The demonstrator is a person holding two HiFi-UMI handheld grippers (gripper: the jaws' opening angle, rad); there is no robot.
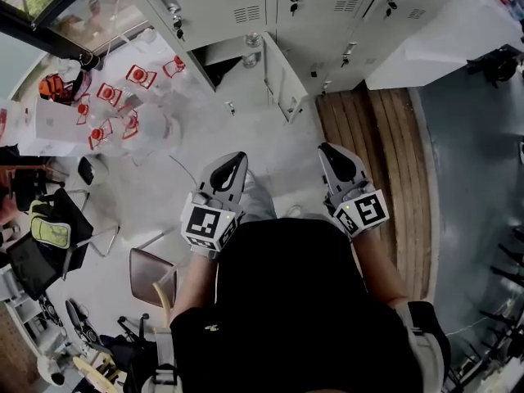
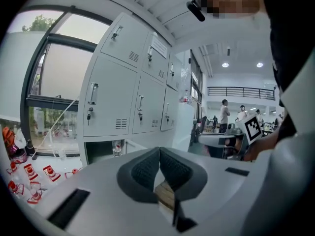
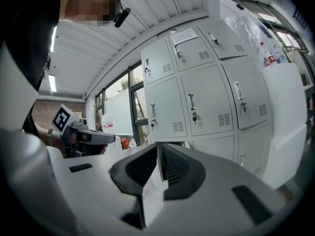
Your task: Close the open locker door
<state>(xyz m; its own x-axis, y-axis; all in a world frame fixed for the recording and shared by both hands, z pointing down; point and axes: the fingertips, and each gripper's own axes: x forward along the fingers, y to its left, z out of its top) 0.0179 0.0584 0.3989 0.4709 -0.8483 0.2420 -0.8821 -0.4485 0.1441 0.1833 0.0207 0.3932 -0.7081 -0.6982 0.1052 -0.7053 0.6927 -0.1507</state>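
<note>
Grey lockers (image 1: 246,6) line the wall above a pale floor (image 1: 246,137), with wooden boards (image 1: 368,162) along the floor's right edge. One bottom-row locker door (image 1: 282,76) stands open. The left gripper (image 1: 232,164) and right gripper (image 1: 332,152) hang well short of it, fingers (image 2: 145,172) clenched on nothing.

Bare grey floor (image 1: 246,142) lies open in front of the lockers (image 1: 327,2). The open locker door (image 1: 282,76) juts out over it from the bottom row. A bottle (image 1: 252,49) stands inside the open compartment (image 1: 225,56). Red-and-white objects (image 1: 115,109) crowd the floor at the left, and a wooden platform (image 1: 368,137) borders the right.
</note>
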